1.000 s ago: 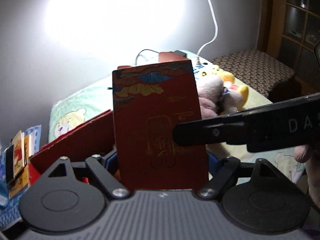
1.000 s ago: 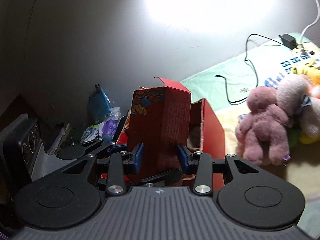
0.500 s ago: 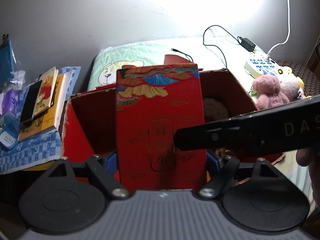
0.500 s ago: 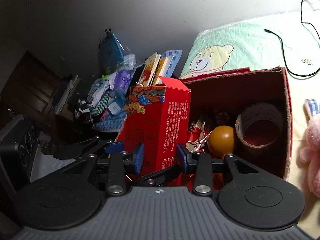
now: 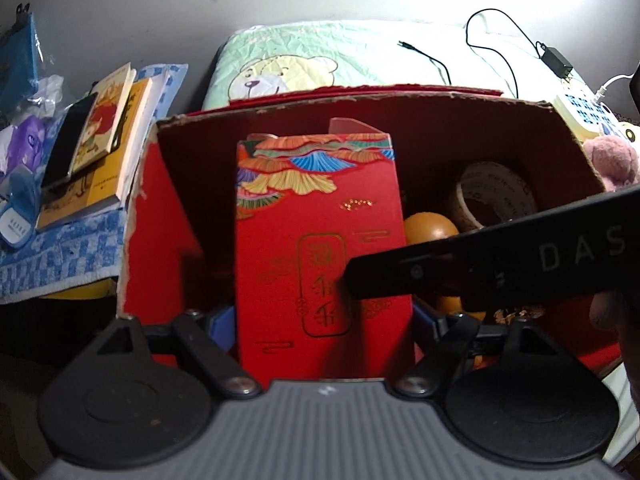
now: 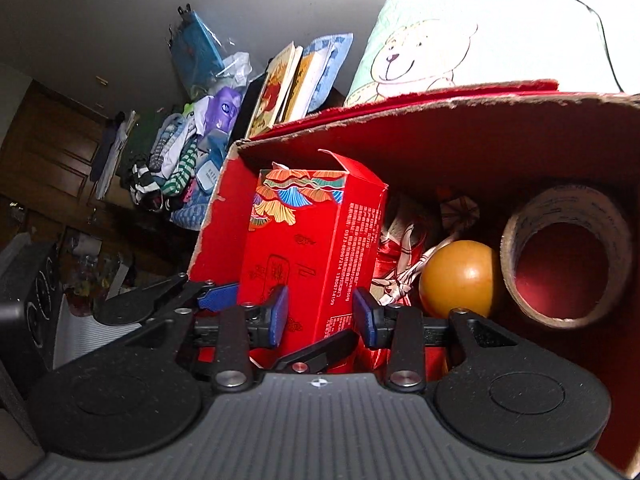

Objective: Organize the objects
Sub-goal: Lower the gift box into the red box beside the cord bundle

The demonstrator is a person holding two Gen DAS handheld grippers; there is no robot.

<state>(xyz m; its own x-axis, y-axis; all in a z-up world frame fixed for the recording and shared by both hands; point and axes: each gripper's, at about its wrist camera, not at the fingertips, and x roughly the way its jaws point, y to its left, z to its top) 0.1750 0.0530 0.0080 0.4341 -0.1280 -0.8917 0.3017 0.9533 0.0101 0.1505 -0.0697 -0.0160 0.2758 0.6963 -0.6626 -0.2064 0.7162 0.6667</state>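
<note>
Both grippers, left (image 5: 324,320) and right (image 6: 321,312), clamp the red carton (image 5: 320,248) inside the cardboard box (image 5: 552,128), beside orange ball (image 6: 460,280) and tape roll (image 6: 568,256).

A tall red carton (image 5: 320,248) with colourful fan patterns and gold print stands upright, top flap open, inside the red cardboard box (image 5: 160,208).

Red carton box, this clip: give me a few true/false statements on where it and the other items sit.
1. The red carton box is held by both grippers. True: left gripper, right gripper.
2. It is lowered into the cardboard box. True.
3. The tape roll lies outside the cardboard box. False: inside, right of the orange ball.
4. The carton's top flap is sealed shut. False: it stands open.
5. The books lie inside the box. False: outside, to its left.
</note>
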